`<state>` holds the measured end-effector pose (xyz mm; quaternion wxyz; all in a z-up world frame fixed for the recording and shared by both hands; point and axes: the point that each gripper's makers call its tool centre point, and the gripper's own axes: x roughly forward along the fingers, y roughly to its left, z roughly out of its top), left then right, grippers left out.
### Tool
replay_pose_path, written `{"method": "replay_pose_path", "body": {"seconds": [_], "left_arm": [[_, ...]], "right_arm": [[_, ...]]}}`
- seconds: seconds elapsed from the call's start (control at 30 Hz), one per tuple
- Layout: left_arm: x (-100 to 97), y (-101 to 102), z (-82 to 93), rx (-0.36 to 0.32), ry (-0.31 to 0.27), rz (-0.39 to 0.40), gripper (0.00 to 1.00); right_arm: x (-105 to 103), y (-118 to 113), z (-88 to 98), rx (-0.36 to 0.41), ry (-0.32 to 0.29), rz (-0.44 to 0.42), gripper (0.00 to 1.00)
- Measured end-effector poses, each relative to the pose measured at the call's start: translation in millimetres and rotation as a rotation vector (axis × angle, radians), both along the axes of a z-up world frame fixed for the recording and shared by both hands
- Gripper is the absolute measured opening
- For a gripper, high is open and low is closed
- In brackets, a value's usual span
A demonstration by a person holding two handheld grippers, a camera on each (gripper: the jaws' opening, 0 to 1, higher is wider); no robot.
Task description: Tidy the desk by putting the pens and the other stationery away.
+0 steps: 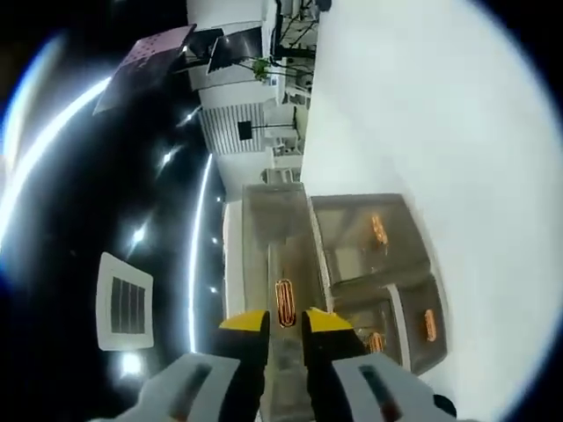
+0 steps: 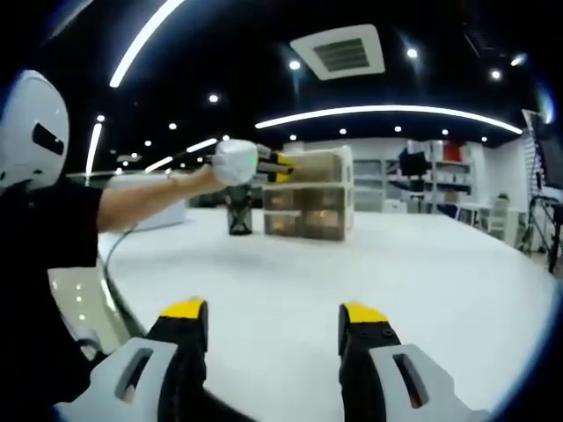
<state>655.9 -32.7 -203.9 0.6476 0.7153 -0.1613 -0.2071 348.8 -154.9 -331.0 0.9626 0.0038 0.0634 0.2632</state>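
Observation:
A translucent drawer unit (image 2: 308,195) with orange labels stands far back on the white desk (image 2: 352,290). A black mesh pen cup (image 2: 238,215) stands just to its left. My left gripper (image 2: 280,164), held by a person's outstretched arm (image 2: 149,200), reaches the unit's top left drawer. In the left gripper view the drawer unit (image 1: 369,264) is rolled sideways. There the left gripper (image 1: 286,323) has its yellow-tipped jaws drawn close on the top drawer's front (image 1: 283,303), with an orange label between them. My right gripper (image 2: 273,316) hangs open over the desk's near part, holding nothing.
The person's black sleeve (image 2: 44,264) and body take up the left side of the right gripper view. The desk's rounded edge (image 2: 114,299) runs along there. Shelves and office furniture (image 2: 440,180) stand behind the desk. A wide bare stretch of desk lies between my right gripper and the drawers.

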Motion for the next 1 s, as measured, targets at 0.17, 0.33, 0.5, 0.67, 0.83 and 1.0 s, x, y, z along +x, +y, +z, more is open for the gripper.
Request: {"method": "replay_pose_path", "body": {"seconds": [0.17,0.33,0.5,0.67,0.83,1.0], "left_arm": [[4.3,-1,-0.2,-0.003,-0.005,0.008,0.16],[8.8,-2,-0.1,-0.008,0.002,0.012,0.16],[10.5,-2,-0.1,-0.005,0.005,0.019,0.16],[13.5,-2,0.1,-0.013,0.012,0.023,0.15],[14.4,-3,0.8,-0.022,0.019,0.023,0.14],[14.7,-4,1.6,-0.028,0.024,0.020,0.14]], "right_arm": [[-1,-2,-1.9,-0.003,0.006,-0.005,0.56],[-3,-5,-1.7,-0.005,0.007,-0.010,0.56],[-5,-7,-1.5,-0.006,0.006,-0.014,0.56],[-6,-7,-1.3,-0.006,0.005,-0.015,0.56],[-8,-8,-1.4,-0.010,0.007,-0.018,0.56],[-9,-8,0.1,-0.013,0.004,-0.017,0.56]]}}
